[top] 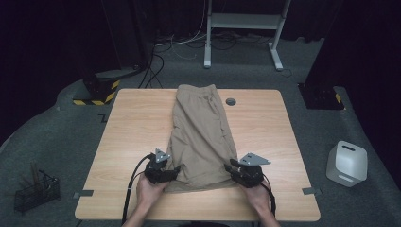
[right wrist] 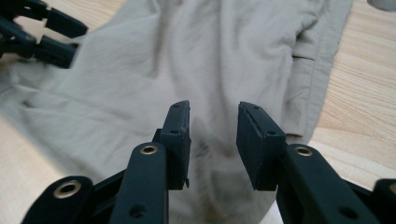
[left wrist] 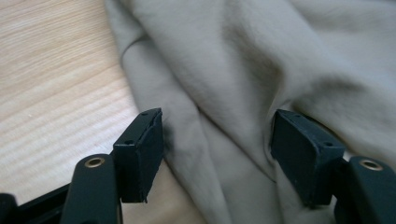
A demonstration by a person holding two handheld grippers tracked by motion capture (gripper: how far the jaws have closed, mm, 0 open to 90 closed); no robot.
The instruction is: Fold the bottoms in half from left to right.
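A light wooden rectangular table [top: 127, 137] carries a pair of beige fabric shorts [top: 201, 132], lying flat along its middle. A small round grey cap [top: 231, 101] sits near the far edge.

Shorts [top: 201, 137] plain khaki-tan, no pattern. Table [top: 127, 137] light wood with fine grain lines. Left gripper [top: 176, 171] and right gripper [top: 230, 169] black, brass-coloured rivets, grey plates on top. Floor [top: 61, 137] grey carpet. Yellow-black hazard stripes on base [top: 97, 90]. White box [top: 346, 163]. Grey round cap [top: 231, 101].
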